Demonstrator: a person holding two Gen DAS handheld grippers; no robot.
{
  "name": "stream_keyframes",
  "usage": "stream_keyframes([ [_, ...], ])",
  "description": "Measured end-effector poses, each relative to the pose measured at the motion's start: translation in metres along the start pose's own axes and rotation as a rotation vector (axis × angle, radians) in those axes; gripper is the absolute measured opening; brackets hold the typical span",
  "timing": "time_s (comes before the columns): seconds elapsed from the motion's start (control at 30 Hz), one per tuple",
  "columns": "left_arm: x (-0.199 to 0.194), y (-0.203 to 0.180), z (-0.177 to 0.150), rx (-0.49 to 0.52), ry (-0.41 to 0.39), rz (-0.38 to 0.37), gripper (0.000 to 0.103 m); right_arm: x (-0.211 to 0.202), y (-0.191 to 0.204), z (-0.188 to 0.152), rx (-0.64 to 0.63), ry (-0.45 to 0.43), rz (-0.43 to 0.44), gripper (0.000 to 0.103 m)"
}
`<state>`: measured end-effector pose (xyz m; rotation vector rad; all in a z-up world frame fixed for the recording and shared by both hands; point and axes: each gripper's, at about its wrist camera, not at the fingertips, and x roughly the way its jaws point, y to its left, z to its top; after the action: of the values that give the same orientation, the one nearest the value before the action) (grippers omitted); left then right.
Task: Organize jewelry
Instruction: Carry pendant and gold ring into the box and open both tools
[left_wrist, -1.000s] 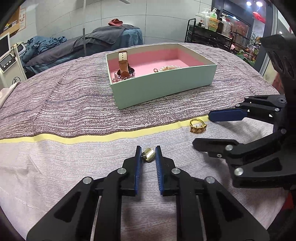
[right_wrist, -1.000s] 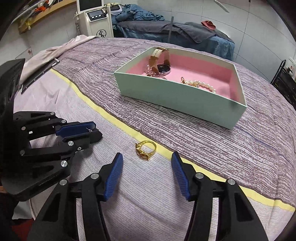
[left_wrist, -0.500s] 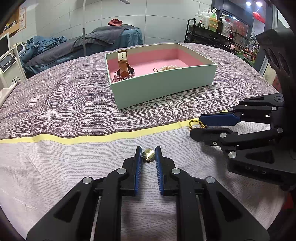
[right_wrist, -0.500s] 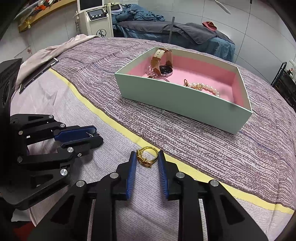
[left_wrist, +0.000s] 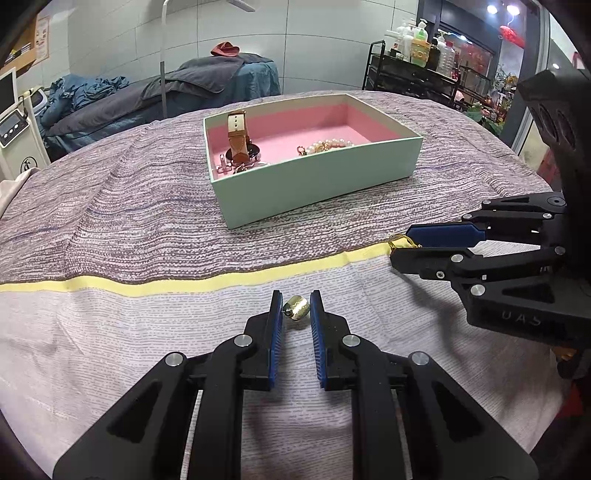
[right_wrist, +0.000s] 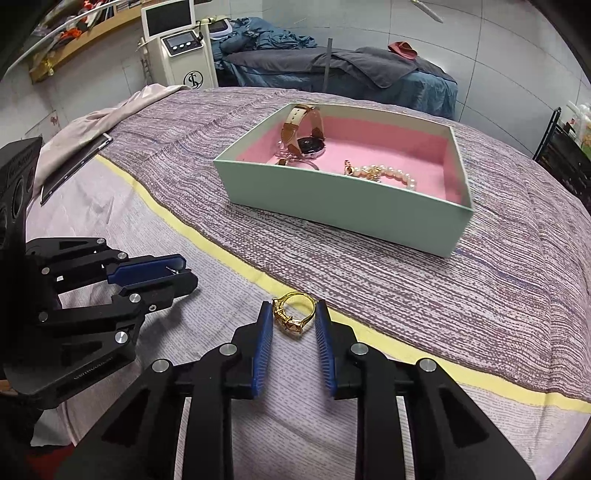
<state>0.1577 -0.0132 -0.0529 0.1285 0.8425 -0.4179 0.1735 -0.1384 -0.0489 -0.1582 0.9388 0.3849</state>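
The gold ring is pinched in the right gripper, the small gold earring in the left gripper; either could be dropped short of the box if the thin metal slips.

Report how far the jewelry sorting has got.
Done: the watch and pearl bracelet lie in the box. In hand: the left gripper is shut on a gold earring, the right gripper on a gold ring, both low over the bedspread. Left: carrying both to the box.
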Motion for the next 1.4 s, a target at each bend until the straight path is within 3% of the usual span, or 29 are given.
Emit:
stream_keyframes([
  [0.4, -0.011, -0.011, 0.024, 0.060, -0.045, -0.001, 0.015, -0.019, -0.018, 0.009, 0.024, -0.047, -0.012, 0.023],
  [0.77, -0.004, -0.003, 0.067, 0.055, -0.075, -0.011, 0.015, -0.033, -0.028, 0.047, 0.028, -0.121, -0.003, 0.023],
  [1.03, 0.014, 0.006, 0.102, 0.052, -0.069, -0.005, 0.016, -0.017, -0.038, 0.078, 0.029, -0.113, -0.016, 0.023],
  [1.4, 0.054, 0.018, 0.124, 0.046, -0.005, 0.015, 0.016, 0.018, -0.053, 0.100, 0.028, -0.059, -0.063, 0.023],
])
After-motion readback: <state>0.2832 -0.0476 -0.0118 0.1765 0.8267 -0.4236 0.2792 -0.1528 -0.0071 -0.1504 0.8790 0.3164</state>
